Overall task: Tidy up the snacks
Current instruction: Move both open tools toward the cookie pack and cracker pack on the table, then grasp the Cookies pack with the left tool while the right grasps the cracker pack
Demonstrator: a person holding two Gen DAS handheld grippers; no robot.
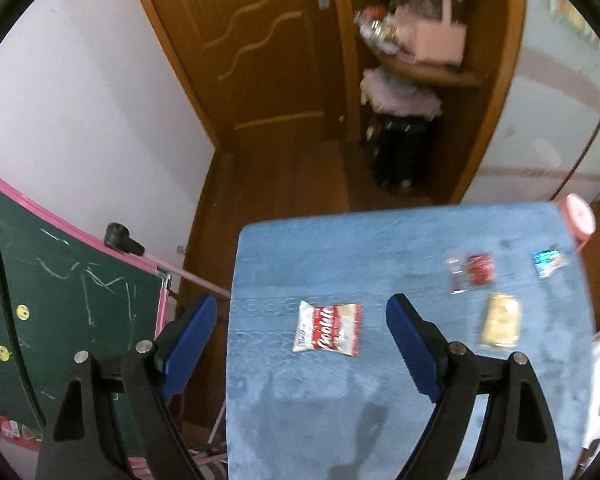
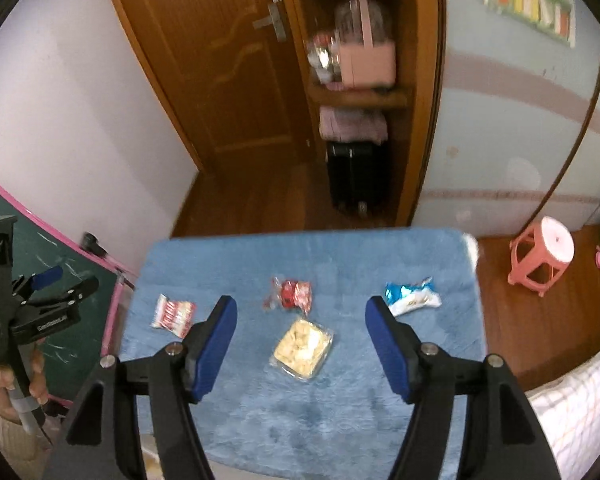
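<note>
Several snack packets lie on a blue fuzzy table (image 1: 380, 400). A red-and-white cookie packet (image 1: 327, 329) lies near its left edge, also in the right wrist view (image 2: 173, 315). A small red packet (image 1: 473, 272) (image 2: 290, 295), a clear pack of yellow biscuits (image 1: 500, 321) (image 2: 302, 347) and a blue-and-white packet (image 1: 549, 261) (image 2: 411, 296) lie further right. My left gripper (image 1: 300, 312) is open and empty, hovering above the cookie packet. My right gripper (image 2: 301, 312) is open and empty above the yellow biscuits. The left gripper also shows at the left of the right wrist view (image 2: 48, 292).
A green chalkboard with a pink frame (image 1: 60, 280) stands left of the table (image 2: 340, 420). A wooden door (image 2: 220, 80) and shelf unit with a pink bag (image 2: 366, 60) and black suitcase (image 2: 356, 176) are behind. A pink stool (image 2: 540, 256) stands right.
</note>
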